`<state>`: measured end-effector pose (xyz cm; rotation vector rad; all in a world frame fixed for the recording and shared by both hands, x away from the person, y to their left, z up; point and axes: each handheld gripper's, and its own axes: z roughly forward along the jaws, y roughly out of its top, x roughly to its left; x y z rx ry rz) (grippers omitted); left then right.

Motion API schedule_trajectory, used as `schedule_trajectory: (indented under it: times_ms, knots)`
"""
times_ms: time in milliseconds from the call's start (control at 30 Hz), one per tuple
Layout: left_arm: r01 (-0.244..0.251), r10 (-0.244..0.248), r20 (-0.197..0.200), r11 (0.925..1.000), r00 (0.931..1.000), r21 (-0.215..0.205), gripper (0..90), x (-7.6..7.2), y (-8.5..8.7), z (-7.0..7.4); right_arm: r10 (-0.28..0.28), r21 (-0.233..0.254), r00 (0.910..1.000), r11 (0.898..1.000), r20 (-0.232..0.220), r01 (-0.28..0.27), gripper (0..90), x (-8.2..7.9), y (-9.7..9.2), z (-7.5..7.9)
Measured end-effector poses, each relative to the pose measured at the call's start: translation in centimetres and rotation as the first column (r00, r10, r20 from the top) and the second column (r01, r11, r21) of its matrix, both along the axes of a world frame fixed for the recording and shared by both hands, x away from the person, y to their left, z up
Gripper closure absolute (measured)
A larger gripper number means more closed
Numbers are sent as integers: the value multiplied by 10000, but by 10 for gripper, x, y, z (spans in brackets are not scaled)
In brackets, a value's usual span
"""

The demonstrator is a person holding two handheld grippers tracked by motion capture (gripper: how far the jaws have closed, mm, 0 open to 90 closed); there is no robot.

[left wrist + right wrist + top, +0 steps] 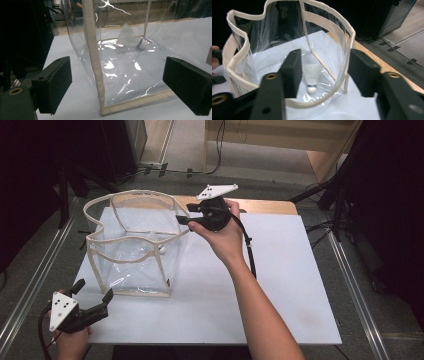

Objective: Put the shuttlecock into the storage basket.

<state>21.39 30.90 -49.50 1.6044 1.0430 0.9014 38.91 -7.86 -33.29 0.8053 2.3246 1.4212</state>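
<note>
A clear plastic bag (131, 193) with cream fabric trim stands open on the white board. A white shuttlecock (159, 247) lies on the bag's floor, cork toward the near right corner; I see it through the wall (131, 38) and from above (311, 78). My right gripper (186, 214) hovers at the bag's right rim (349, 32), jaws apart with nothing between them (325, 67). My left gripper (94, 290) rests at the board's front left, just short of the bag's near corner (96, 75), jaws wide and empty (115, 82).
The white board (280, 285) lies on a wooden table whose far edge (265, 206) shows behind it. Bare board stretches right of the bag. Metal floor rails (360, 295) run along both sides, and dark stands sit at the back left and right.
</note>
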Motion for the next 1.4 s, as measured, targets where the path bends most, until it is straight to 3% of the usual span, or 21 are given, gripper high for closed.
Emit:
schedule_trajectory:
  times_ms: [33,100,333,767,1400]
  knots:
    - [0,0,0,10000,10000,0,92,0,0,0,0,0,10000,10000,0,0,401,0,0,0]
    - [12,-12,-5,10000,10000,34,92,0,0,0,-130,298,9999,9995,100,127,305,-4,-8,1]
    - [13,-13,-8,10000,10000,20,92,0,0,0,157,496,9995,9986,281,-171,0,-15,-24,-3]
    - [12,-11,-17,10000,10000,47,92,0,0,0,160,213,9987,9996,474,-170,0,-32,-38,-18]
    - [23,-23,-13,10000,10000,66,92,0,0,0,54,211,9996,9998,260,-59,0,-49,-70,-46]
